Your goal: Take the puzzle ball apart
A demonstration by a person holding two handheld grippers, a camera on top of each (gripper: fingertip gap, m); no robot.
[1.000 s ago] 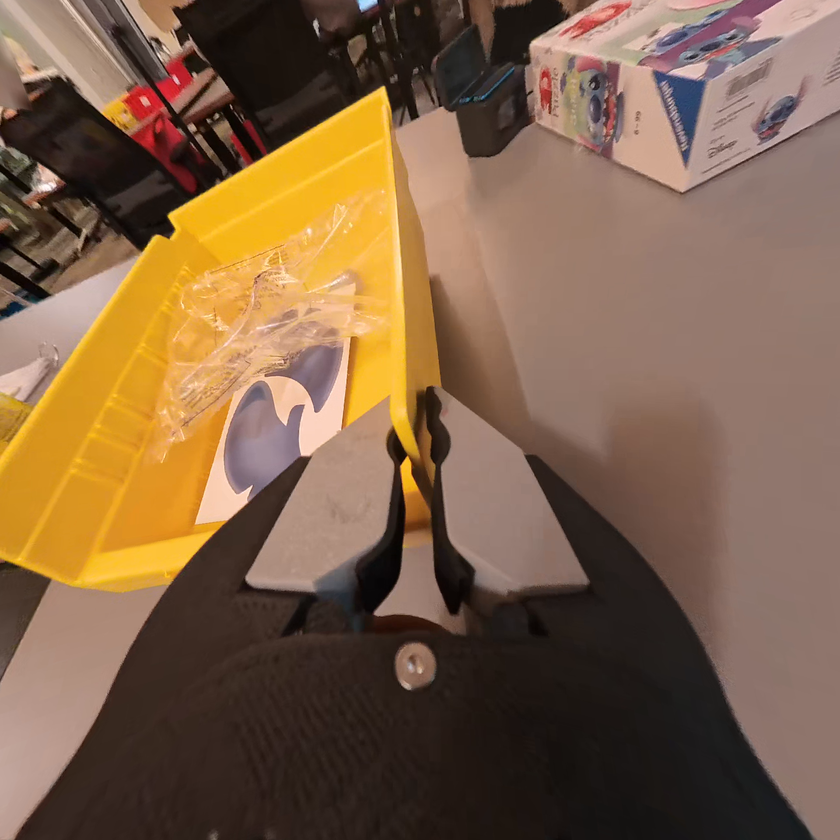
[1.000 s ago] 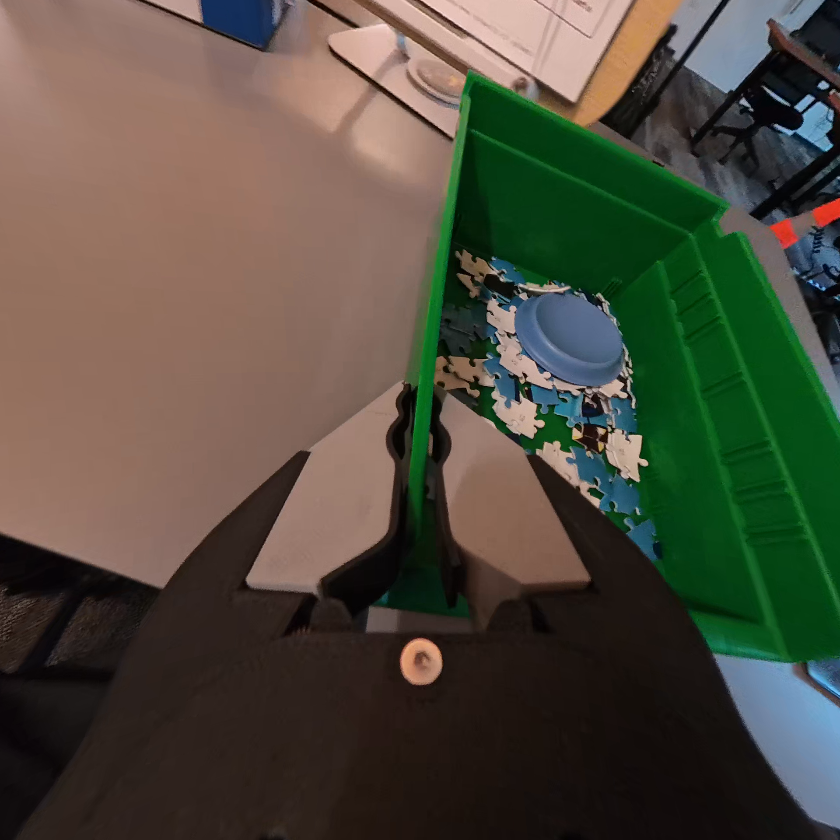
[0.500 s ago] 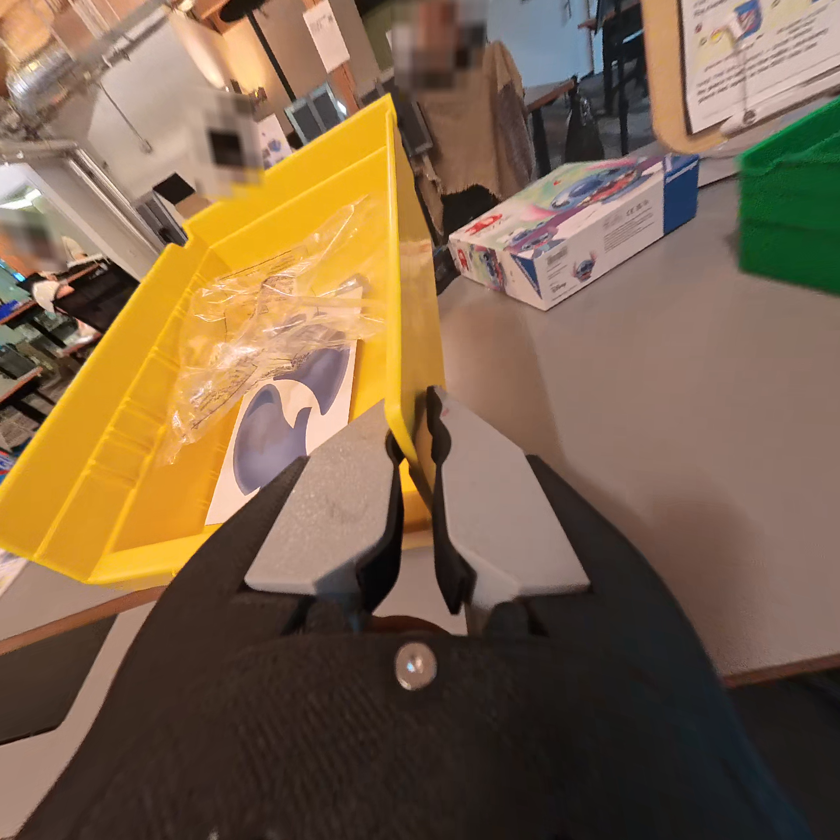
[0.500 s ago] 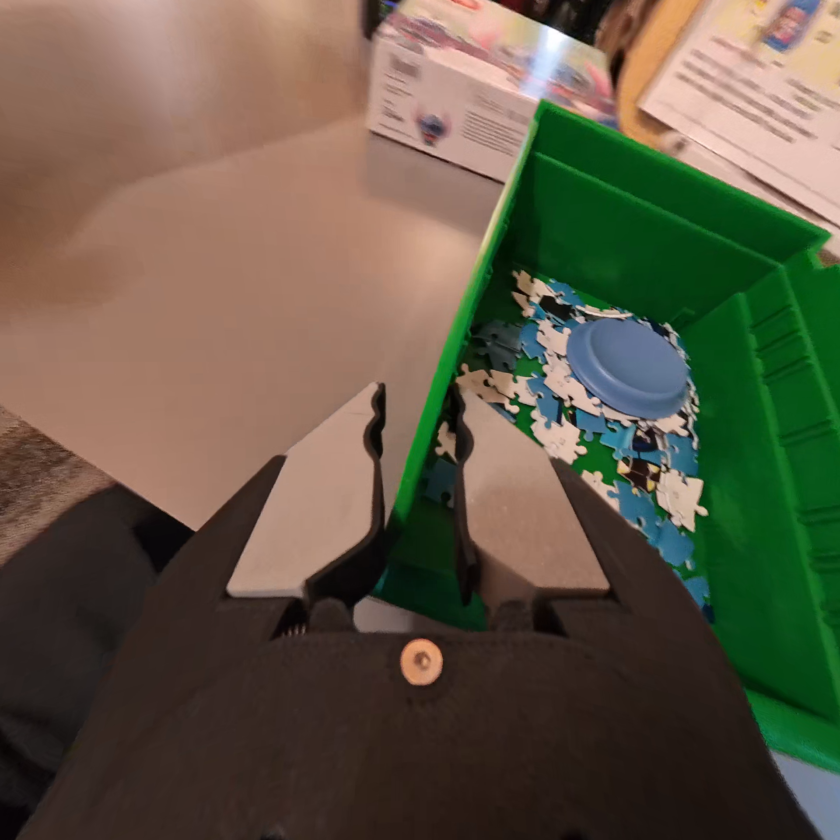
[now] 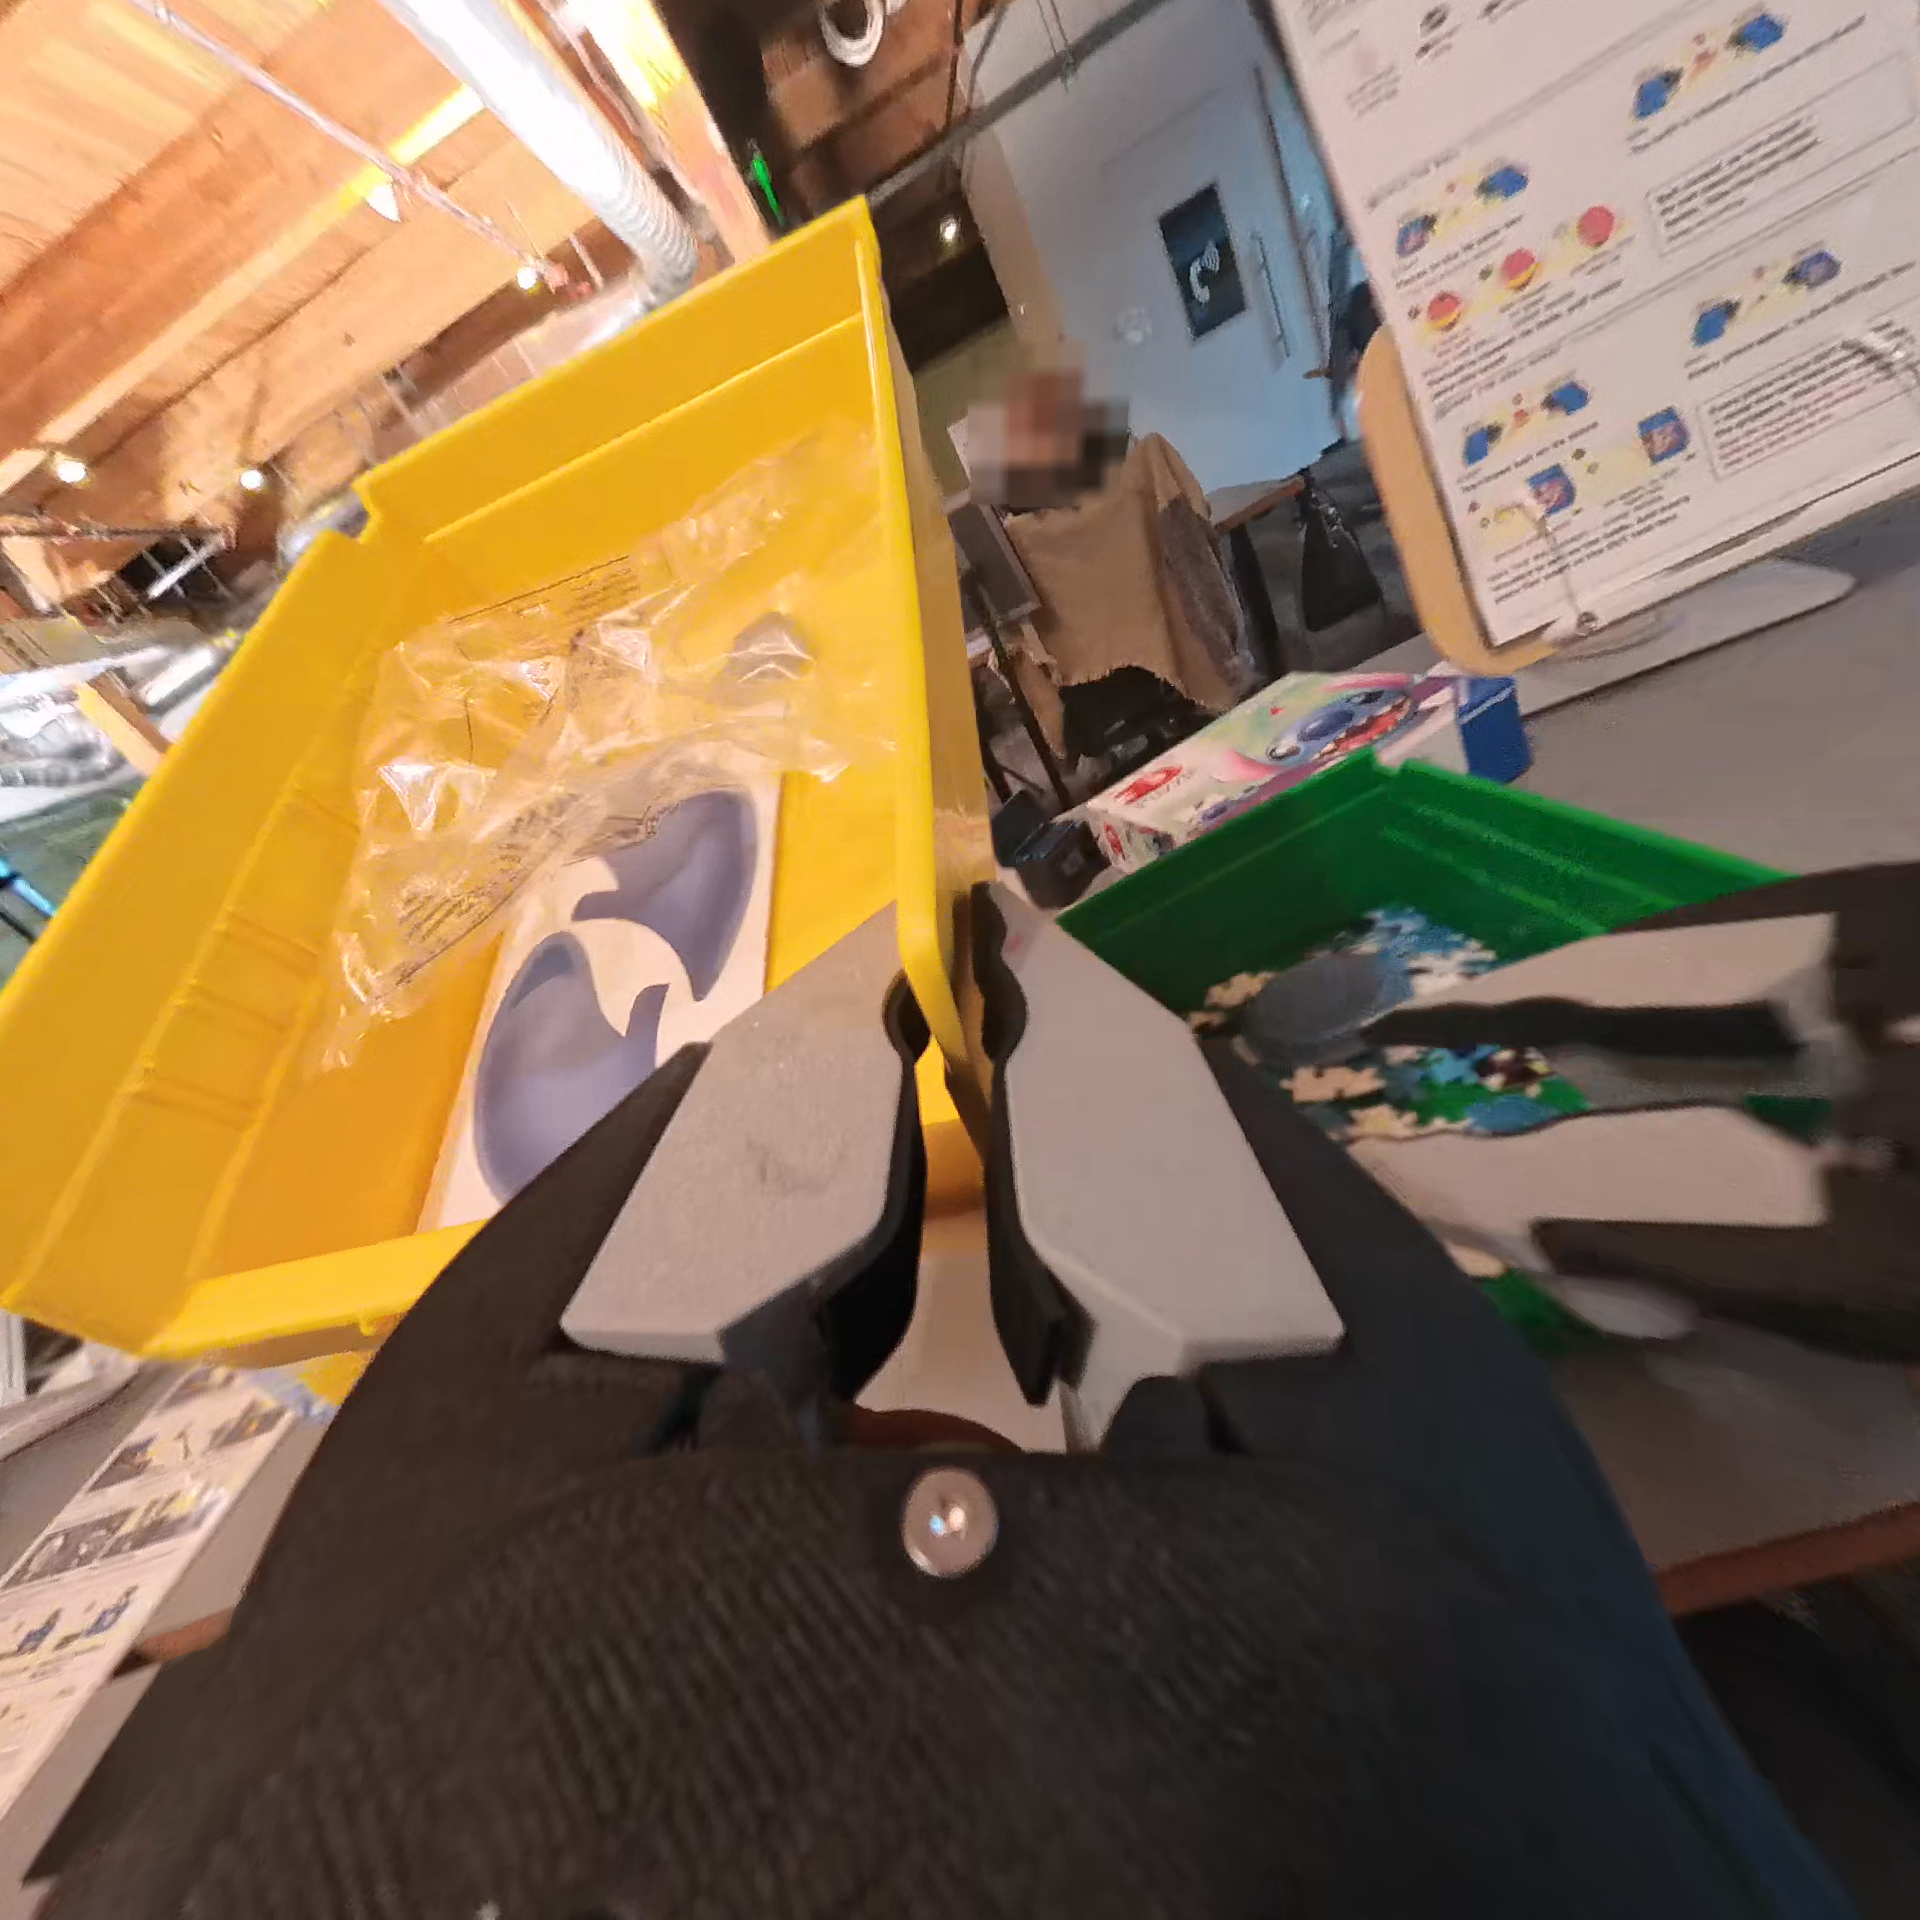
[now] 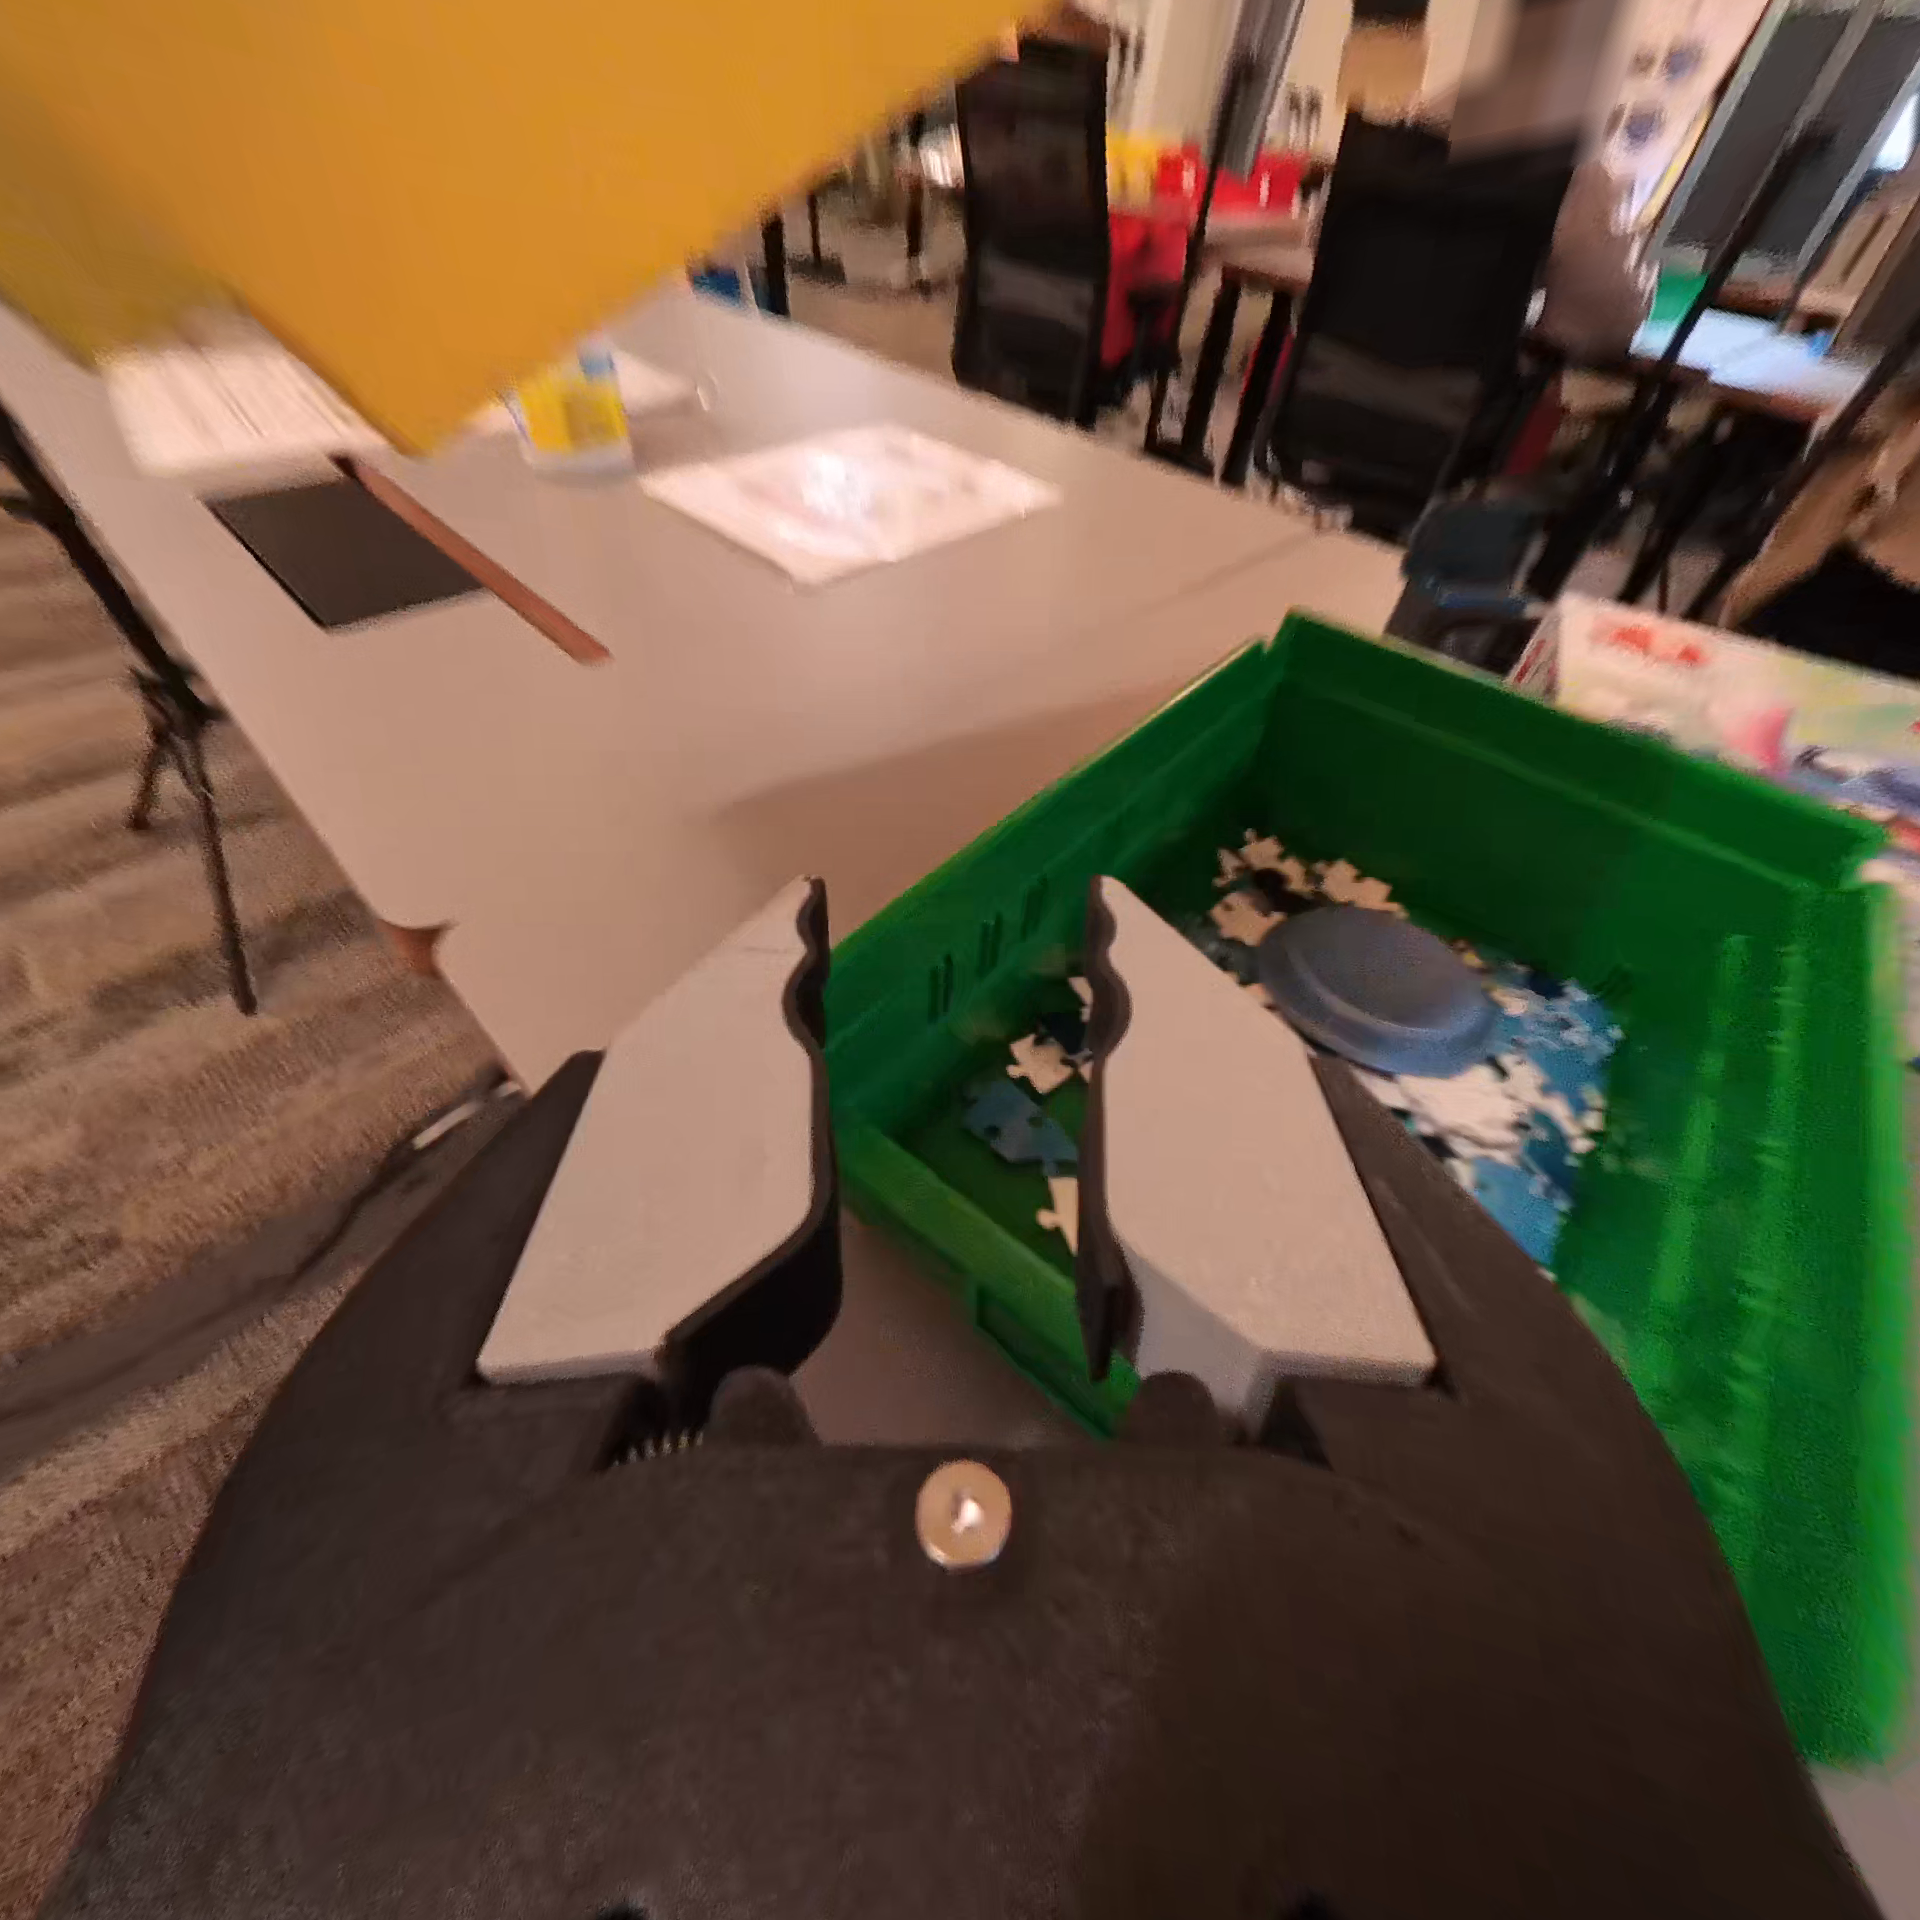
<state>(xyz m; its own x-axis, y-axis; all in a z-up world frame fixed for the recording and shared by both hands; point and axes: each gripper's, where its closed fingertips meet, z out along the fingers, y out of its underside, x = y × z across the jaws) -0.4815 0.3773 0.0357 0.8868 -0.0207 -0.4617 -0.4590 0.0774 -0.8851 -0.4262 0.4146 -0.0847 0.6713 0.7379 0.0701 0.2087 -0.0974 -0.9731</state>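
Note:
My left gripper (image 5: 948, 961) is shut on the right side wall of a yellow bin (image 5: 208, 935) and holds it lifted and tilted above the table. Inside lie a crumpled clear plastic bag (image 5: 582, 727) and a white sheet with blue shapes (image 5: 623, 977). The yellow bin's underside (image 6: 416, 177) fills the top left of the right wrist view. My right gripper (image 6: 956, 966) is open, its fingers astride the corner of a green bin (image 6: 1745, 1195) without pressing it. That bin holds loose puzzle pieces (image 6: 1496, 1122) and a blue round lid (image 6: 1377, 997). The right gripper also shows in the left wrist view (image 5: 1621, 1049).
A colourful puzzle box (image 5: 1278, 758) stands behind the green bin (image 5: 1382, 831) on the grey table (image 6: 623, 748). An instruction board (image 5: 1621, 291) stands at the back right. Printed sheets (image 5: 94, 1538) lie at the table's left. Black chairs (image 6: 1382, 312) stand beyond the table. My hands' fingertips stand some 15 cm from each other.
My left gripper has lifted and tilted the yellow bin up off the table. My right gripper has opened, let go of the green bin's wall and swung round to its corner.

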